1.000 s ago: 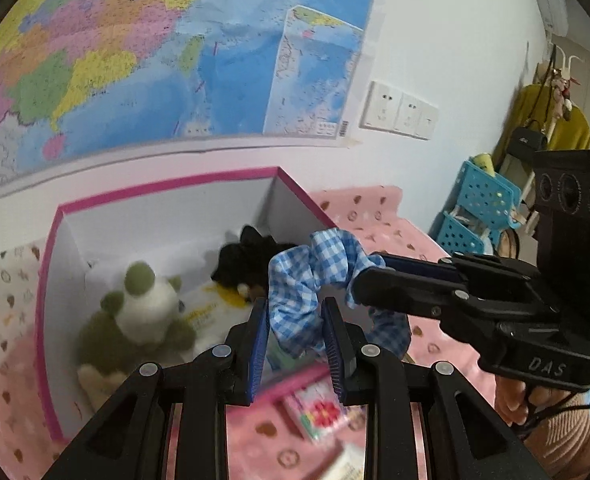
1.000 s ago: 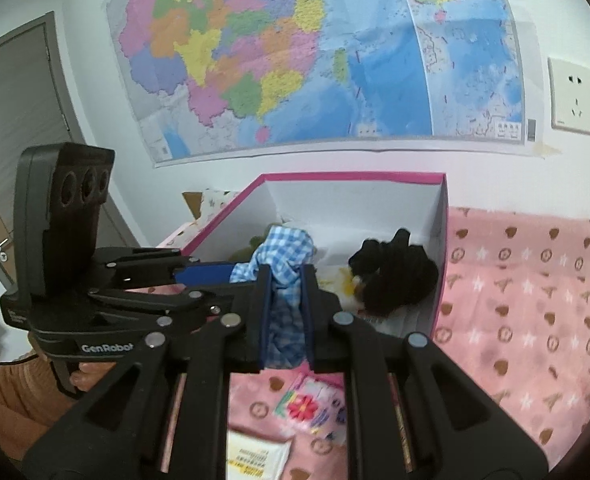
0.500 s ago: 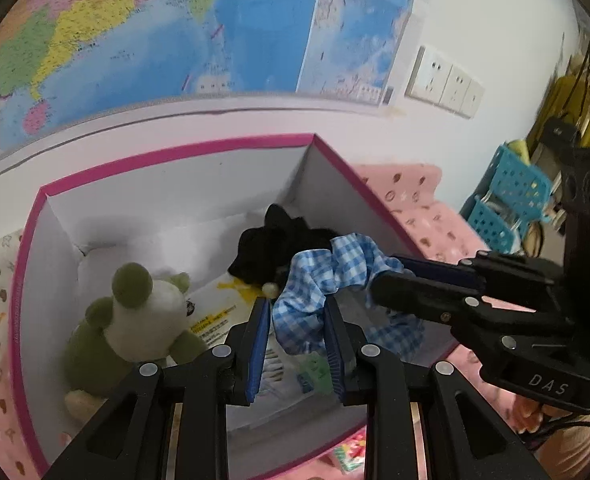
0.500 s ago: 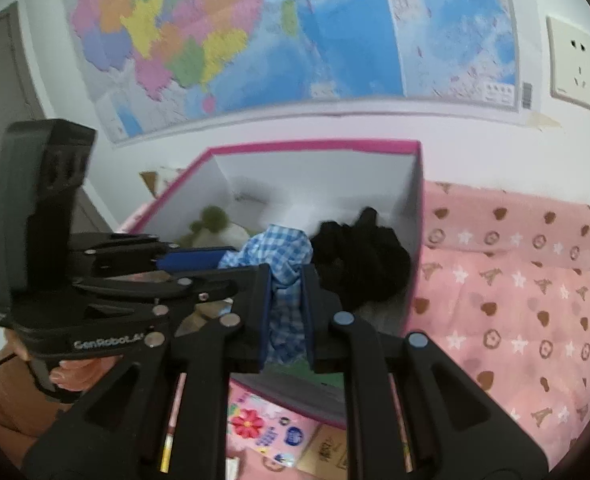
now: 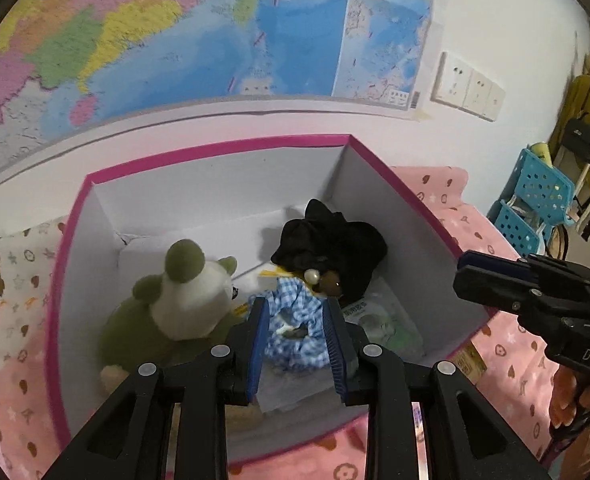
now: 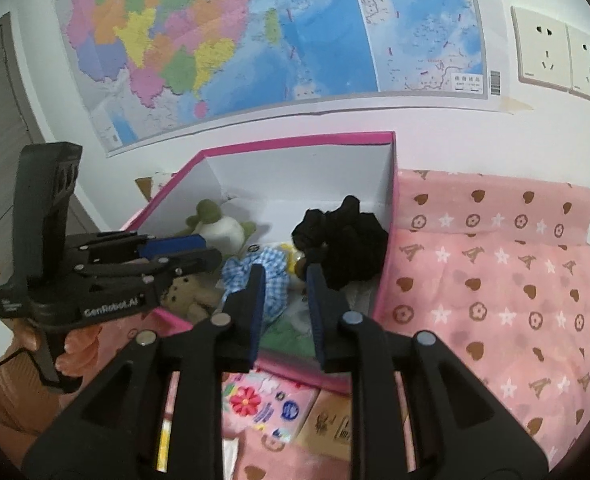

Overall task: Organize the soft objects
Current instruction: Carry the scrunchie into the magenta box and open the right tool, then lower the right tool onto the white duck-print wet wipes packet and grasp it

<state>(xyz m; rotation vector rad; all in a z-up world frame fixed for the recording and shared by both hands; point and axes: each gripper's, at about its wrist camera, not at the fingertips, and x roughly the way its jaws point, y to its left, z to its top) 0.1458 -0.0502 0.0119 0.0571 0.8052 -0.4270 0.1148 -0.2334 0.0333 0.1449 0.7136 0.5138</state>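
Blue-checked scrunchie (image 5: pixel 293 326) lies inside the pink-rimmed box (image 5: pixel 215 148), between the green plush toy (image 5: pixel 175 304) and the black scrunchie (image 5: pixel 335 248). The left gripper (image 5: pixel 295 344) hangs over it, fingers parted and not squeezing it. The right gripper (image 6: pixel 283 300) stands at the box's near edge with fingers apart, holding nothing.

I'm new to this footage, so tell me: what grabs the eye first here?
The big colourful wall map fills the wall above everything. Below it sits a pink-rimmed white box holding a green plush frog on its left and a black scrunchie on its right. Between them lies a blue checked scrunchie, framed by the open left tongs.
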